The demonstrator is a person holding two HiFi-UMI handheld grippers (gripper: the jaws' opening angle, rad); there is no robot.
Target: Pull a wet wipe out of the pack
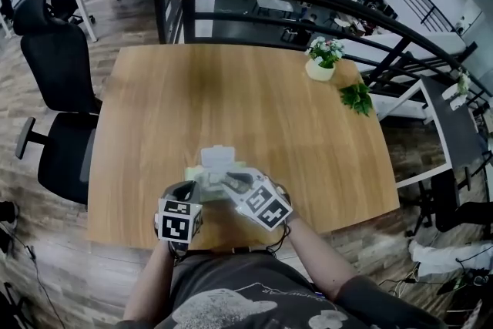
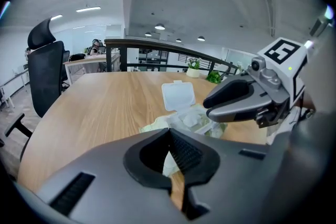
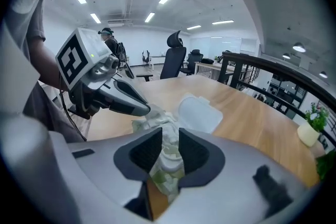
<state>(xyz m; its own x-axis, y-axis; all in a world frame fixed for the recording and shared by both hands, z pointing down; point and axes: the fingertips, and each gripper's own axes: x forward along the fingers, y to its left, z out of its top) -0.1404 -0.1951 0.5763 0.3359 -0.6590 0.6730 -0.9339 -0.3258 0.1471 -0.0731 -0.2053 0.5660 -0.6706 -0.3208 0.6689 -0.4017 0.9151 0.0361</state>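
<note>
The pale green wet wipe pack [image 1: 209,176] lies near the table's front edge with its white lid [image 1: 217,158] flipped open. My left gripper [image 1: 192,183] comes in from the left and is shut on the pack's crumpled near edge [image 2: 155,126]. In the left gripper view its jaws [image 2: 169,131] meet with the pack [image 2: 191,119] and lid [image 2: 177,95] just beyond. My right gripper [image 1: 231,180] hovers over the pack's opening. In the right gripper view its jaws [image 3: 169,136] stand slightly apart, with white wipe material [image 3: 169,157] showing in the gap. The left gripper's tip [image 3: 143,108] touches the pack [image 3: 156,122].
A small white pot with flowers [image 1: 321,62] and a green sprig [image 1: 357,98] sit at the wooden table's [image 1: 231,88] far right corner. A black office chair [image 1: 58,69] stands left of the table. A dark railing [image 1: 308,2] runs behind it.
</note>
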